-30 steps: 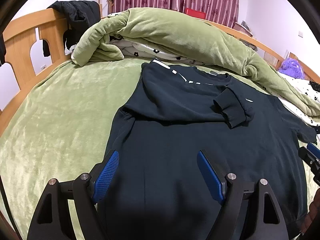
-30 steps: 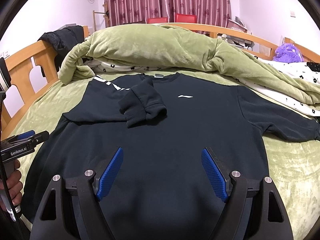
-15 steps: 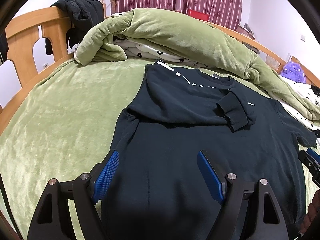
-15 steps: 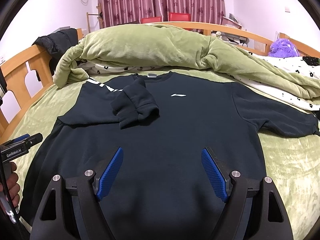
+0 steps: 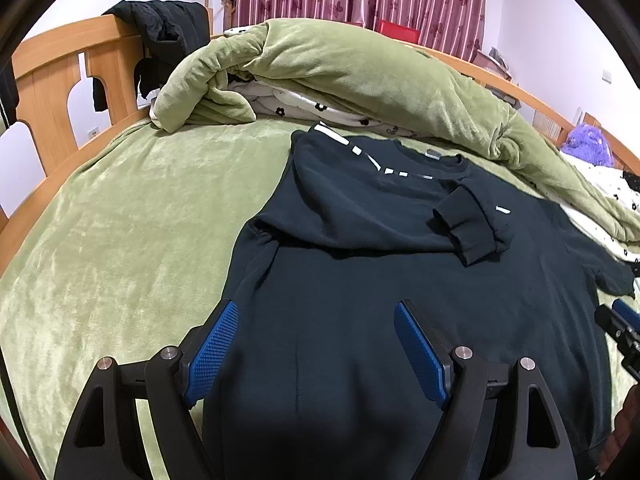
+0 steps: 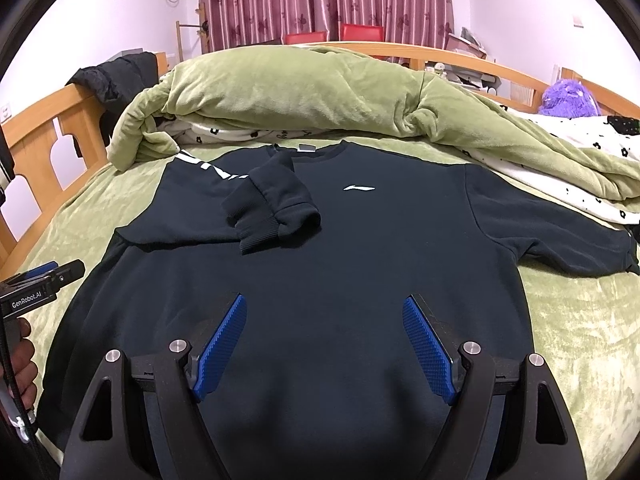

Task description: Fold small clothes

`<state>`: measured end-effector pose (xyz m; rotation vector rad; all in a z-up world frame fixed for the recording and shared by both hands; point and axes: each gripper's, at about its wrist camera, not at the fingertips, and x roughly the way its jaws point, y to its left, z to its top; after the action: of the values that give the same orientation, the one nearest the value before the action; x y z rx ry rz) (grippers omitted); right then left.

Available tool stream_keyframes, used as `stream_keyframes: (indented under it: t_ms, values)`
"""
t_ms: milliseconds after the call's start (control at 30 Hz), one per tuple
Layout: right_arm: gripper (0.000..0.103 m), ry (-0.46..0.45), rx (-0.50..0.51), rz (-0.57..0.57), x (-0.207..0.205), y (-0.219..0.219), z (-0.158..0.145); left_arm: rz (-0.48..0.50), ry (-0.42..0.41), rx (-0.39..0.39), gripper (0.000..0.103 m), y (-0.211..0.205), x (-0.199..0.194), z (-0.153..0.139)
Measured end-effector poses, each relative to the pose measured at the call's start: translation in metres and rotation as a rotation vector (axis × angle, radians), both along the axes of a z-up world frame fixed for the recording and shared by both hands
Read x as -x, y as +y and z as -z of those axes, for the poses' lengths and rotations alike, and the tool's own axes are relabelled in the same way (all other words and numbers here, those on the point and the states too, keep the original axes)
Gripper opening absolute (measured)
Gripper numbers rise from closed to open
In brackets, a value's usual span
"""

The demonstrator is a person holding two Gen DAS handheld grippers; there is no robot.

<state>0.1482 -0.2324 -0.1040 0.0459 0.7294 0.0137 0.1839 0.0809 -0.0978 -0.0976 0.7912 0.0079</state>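
Bedroom w/ striped maroon curtains (image 6: 320,0) at back; wooden bed frame (image 5: 52,80) carries a green plush blanket (image 5: 120,220) as work surface. Green duvet (image 6: 300,92) bunched along far side. Dark sweatshirt (image 6: 340,260) lies flat, chest up, centre of blanket, collar toward duvet. One sleeve (image 6: 272,212) folded across chest, cuff near white logo; opposite sleeve (image 6: 560,240) extended sideways on blanket. Left gripper (image 5: 316,328) hangs over lower hem area, blue pads apart, nothing between them. Right gripper (image 6: 324,320) likewise over lower torso of garment, pads apart, no cloth pinched. Purple plush toy (image 6: 568,96) at far corner. Black garment (image 5: 164,32) draped on frame.
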Motion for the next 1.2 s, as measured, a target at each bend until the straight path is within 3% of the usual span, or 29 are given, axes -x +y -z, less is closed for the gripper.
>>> stream_keyframes:
  t_ms: [300,533,667,767,900,1200]
  values:
    - [0.080,-0.062,-0.035,-0.014,0.025,0.003,-0.039,-0.003,-0.037,-0.028,0.079,-0.013,0.012,-0.041]
    - [0.080,-0.100,-0.076,-0.002,0.044,-0.008,-0.065,-0.038,-0.089,0.052,0.079,-0.001,0.042,-0.088]
    - [0.080,-0.133,-0.067,0.010,0.061,-0.011,-0.085,-0.048,-0.105,0.059,0.079,0.004,0.061,-0.107]
    - [0.080,-0.146,-0.069,0.019,0.077,-0.015,-0.093,-0.038,-0.117,0.067,0.079,0.004,0.074,-0.117]
    - [0.080,-0.154,-0.074,0.035,0.099,-0.022,-0.099,0.012,-0.131,0.018,0.079,-0.007,0.092,-0.125]
    - [0.085,-0.108,-0.123,0.076,0.128,-0.038,-0.092,0.084,-0.145,-0.011,0.079,-0.025,0.124,-0.122]
